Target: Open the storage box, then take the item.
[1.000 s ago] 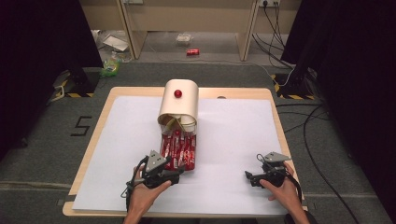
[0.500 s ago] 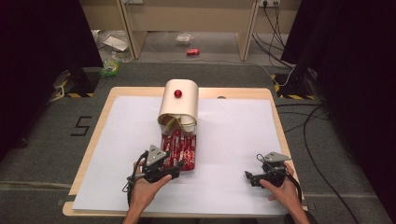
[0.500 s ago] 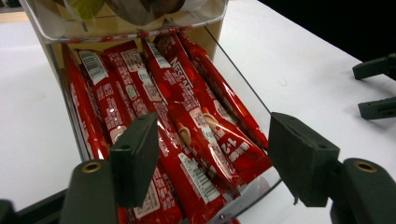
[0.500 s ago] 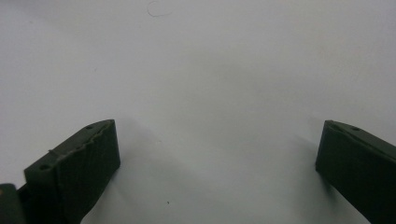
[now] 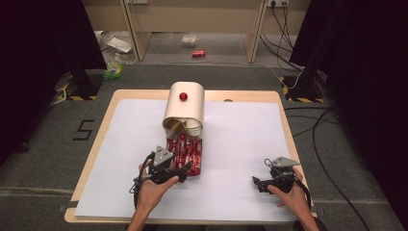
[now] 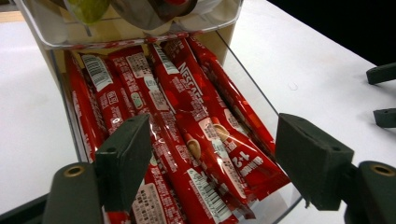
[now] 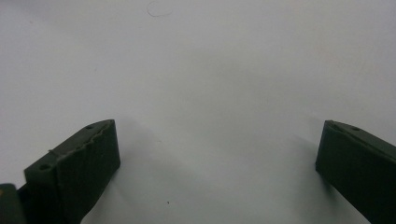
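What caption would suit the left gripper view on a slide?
Open left tongs poised over red coffee sachets lying in a clear tray, none gripped yet.

1. The left tongs (image 5: 180, 172) are black, with a grey three-cornered plate on top and a thin black cable trailing at the wrist.
2. Seen close, their two jaws are dark, blocky wedges with flat inner faces; a brass-coloured screw hole sits at the base of each.
3. The right tongs (image 5: 255, 183) have the same black body, grey plate and cable.
4. Their jaws show small screw holes on top and a slightly ragged pad edge.
5. Both forearms are bare, with no sleeves.
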Tool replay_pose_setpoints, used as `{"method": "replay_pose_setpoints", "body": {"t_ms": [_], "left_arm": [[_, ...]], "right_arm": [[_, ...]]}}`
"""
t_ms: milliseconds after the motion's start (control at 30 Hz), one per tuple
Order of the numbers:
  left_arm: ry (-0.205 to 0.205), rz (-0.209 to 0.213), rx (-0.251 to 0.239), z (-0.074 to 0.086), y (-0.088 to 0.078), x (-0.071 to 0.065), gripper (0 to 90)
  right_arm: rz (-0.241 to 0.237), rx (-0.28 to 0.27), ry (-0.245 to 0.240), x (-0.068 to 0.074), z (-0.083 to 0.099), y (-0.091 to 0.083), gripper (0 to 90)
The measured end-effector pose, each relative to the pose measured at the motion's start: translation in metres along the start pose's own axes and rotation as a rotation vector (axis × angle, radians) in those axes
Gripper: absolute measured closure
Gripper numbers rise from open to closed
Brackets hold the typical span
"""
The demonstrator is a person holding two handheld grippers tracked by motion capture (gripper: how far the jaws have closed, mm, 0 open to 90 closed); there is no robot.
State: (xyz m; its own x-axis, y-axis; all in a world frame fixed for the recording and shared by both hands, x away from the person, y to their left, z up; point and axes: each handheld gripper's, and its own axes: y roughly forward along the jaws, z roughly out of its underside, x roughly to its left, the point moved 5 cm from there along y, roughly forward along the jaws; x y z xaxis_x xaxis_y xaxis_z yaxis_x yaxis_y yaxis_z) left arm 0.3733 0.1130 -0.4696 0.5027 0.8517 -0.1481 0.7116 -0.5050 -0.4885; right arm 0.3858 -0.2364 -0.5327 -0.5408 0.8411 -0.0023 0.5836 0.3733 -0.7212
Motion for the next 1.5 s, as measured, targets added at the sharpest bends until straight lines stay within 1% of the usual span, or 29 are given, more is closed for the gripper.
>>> {"method": "replay_pose_setpoints", "body": {"t_ms": [300,567,700,867,1200,1500], "left_arm": [[-0.017,-0.004,-0.001,-0.002,0.003,0.008,31.1],[-0.03,-0.004,0.007,-0.002,0.007,0.01,34.7],[-0.029,-0.007,0.003,-0.004,0.01,0.01,36.0],[-0.01,-0.026,0.01,-0.004,0.016,0.009,37.9],[-0.025,-0.033,0.004,-0.003,0.017,0.016,40.1],[-0.015,-0.047,0.005,-0.003,0.016,0.016,42.6]], "right_arm": [[-0.001,0.0,0.0,0.0,0.0,0.0,0.2],[0.0,-0.002,0.0,0.0,0.0,0.0,0.3],[-0.001,0.0,0.0,0.0,0.0,0.0,0.3],[0.0,-0.002,0.0,0.0,0.0,0.0,0.3],[0.0,-0.002,0.0,0.0,0.0,0.0,0.2],[0.0,-0.002,0.0,0.0,0.0,0.0,0.2]]}}
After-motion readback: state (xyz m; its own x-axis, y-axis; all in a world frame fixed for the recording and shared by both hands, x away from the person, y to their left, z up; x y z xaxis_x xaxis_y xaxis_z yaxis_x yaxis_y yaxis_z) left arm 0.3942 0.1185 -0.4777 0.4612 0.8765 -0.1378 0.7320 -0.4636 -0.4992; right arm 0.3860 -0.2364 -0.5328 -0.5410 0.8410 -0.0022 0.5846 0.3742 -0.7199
